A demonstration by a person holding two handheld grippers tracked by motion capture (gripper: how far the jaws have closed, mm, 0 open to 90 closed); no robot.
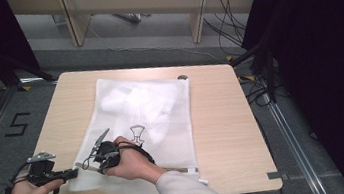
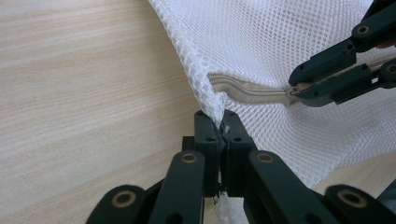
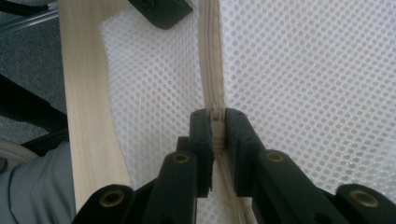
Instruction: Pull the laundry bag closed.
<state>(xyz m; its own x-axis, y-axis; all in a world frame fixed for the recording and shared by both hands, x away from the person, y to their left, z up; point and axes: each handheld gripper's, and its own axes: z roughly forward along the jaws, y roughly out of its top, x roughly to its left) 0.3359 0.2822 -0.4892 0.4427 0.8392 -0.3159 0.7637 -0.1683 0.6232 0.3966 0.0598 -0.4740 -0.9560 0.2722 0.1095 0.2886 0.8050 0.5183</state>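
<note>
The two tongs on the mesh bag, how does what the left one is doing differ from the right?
The left tongs pinch the corner of the white mesh bag; the right tongs clamp the beige zipper at its slider. In the high view, the left tongs sit at the bag's edge over the table, while the right tongs reach over the bag itself. Both are shut and near the same corner.

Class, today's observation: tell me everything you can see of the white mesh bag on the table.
The mesh bag is white netting with small round holes, lying flat on the wooden table, with pale bunched contents showing through near its far end. A beige zipper runs along its near edge. The left gripper is shut on the bag's corner; the right gripper is shut on the zipper pull.
</note>
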